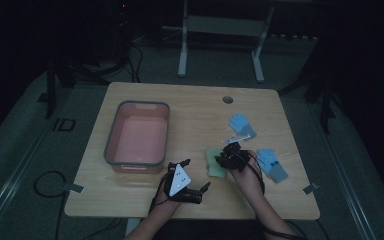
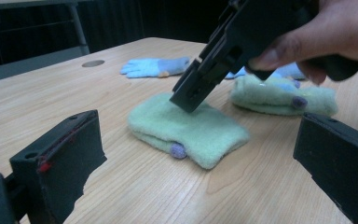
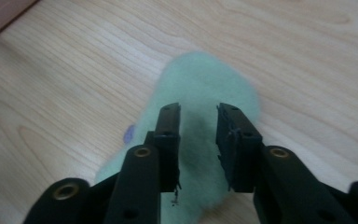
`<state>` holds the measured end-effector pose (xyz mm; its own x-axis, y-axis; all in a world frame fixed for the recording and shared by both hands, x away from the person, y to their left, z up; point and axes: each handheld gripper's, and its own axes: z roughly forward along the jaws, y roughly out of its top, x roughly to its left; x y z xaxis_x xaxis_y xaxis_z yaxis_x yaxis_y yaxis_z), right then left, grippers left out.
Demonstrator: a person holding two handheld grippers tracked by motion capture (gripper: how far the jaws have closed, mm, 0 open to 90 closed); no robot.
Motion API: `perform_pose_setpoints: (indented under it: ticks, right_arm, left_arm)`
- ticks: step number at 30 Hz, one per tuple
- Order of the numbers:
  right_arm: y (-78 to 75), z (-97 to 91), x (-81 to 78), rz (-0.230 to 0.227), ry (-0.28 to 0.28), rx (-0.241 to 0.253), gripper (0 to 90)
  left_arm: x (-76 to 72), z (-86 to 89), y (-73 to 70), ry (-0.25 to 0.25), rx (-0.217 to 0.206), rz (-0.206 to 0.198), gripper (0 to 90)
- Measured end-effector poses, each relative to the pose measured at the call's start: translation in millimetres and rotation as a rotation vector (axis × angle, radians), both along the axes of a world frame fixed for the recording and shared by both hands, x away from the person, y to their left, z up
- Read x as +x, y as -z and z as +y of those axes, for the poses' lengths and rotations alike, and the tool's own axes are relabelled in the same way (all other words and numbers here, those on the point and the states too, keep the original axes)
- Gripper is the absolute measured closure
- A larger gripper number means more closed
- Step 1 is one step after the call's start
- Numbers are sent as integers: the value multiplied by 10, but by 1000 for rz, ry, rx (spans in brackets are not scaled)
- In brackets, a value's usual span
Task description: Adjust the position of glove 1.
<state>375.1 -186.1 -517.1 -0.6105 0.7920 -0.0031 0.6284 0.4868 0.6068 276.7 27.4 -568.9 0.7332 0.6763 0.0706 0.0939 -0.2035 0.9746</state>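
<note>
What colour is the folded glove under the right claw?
Pale green glove with a small purple dot; clearest in the left gripper view.

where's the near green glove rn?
In the left gripper view the green glove lies flat on the table, centre frame, directly under the right gripper, with a second green glove behind it.

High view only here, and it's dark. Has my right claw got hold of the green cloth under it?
Observer: No. The right claw stands slightly open just over the green cloth, its jaws pinching no fabric.
Operator: Is that one green piece or two?
Observer: Two. In the left gripper view a second green piece lies just beyond the first, with bare table between them.
Operator: And the left claw?
Observer: The left claw is wide open, low over the table, pointing at the near green cloth and holding nothing.
</note>
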Motion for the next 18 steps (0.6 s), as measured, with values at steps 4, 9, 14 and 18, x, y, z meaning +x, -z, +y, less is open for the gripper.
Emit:
perform_pose_setpoints:
  ticks: [4, 9, 14, 18]
  right_arm:
    - [-95, -123, -5, -4, -23, 4, 690]
    - [-167, -321, -53, -25, -50, -8, 709]
    - [-220, -567, -157, -42, -75, 6, 730]
    - [-226, -781, -264, -54, -89, -9, 738]
  left_arm:
    - [3, -1, -1, -1, 2, 3, 16]
    - [3, -2, -1, -1, 1, 2, 16]
    - [4, -3, -1, -2, 2, 3, 16]
    - [8, 5, -1, -3, -6, 8, 16]
